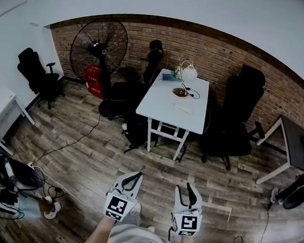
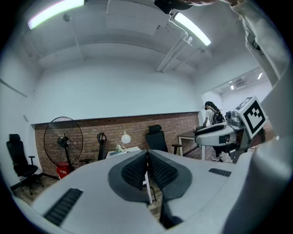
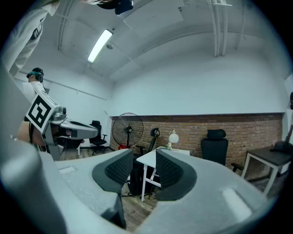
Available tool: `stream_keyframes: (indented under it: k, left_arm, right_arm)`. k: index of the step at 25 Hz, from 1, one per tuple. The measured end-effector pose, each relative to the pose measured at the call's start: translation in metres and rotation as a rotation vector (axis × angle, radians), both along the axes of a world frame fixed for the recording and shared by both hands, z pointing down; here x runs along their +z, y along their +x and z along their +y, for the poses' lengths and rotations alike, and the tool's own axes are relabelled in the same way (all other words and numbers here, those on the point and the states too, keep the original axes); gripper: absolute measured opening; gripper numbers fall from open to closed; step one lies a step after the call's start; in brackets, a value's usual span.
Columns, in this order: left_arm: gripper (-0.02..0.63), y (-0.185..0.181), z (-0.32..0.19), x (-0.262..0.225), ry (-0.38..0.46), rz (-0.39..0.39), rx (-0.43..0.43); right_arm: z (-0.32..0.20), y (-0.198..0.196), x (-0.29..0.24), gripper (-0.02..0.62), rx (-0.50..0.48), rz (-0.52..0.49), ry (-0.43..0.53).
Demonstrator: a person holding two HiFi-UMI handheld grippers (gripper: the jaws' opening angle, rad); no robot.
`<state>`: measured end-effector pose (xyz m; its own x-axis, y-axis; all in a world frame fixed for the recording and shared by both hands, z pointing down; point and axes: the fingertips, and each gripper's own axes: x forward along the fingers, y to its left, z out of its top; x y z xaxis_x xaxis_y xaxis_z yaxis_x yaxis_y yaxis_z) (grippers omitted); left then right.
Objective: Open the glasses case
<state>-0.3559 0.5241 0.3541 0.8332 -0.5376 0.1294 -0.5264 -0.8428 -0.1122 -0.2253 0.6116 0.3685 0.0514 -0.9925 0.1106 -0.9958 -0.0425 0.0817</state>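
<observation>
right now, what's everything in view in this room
table: one, white, centre of the room
lamp: one, white globe, table's far end
book: one, teal, beside the lamp
dish: one, brownish, mid-table
flat thing: one, white, table's near part, too small to name
office chairs: at least three, black, beside the table and far left
fan: one, black, left of the table
crates: red, by the fan's foot, count unclear
desk: one, dark, far right
left gripper: one, white, jaws together, empty
right gripper: one, white, jaws slightly apart, empty

path: wood floor (image 1: 86, 155) open | blockers: chairs (image 1: 236, 120) flank table (image 1: 164, 104) (bag (image 1: 135, 132) beneath)
</observation>
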Motion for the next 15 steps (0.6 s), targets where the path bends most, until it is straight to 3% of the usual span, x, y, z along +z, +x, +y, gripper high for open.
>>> stream_keyframes:
  k: [4,15]
  left_arm:
    - [0.006,-0.003,-0.019,0.005,-0.004,0.004,0.011]
    - [0.006,0.015,-0.102,0.010,-0.016,0.019,0.089]
  right_arm:
    - [-0.021,-0.009,-0.002,0.157,0.011,-0.041,0.028]
    - [-0.103,-0.003,0.002,0.156,0.088,-0.021,0.000]
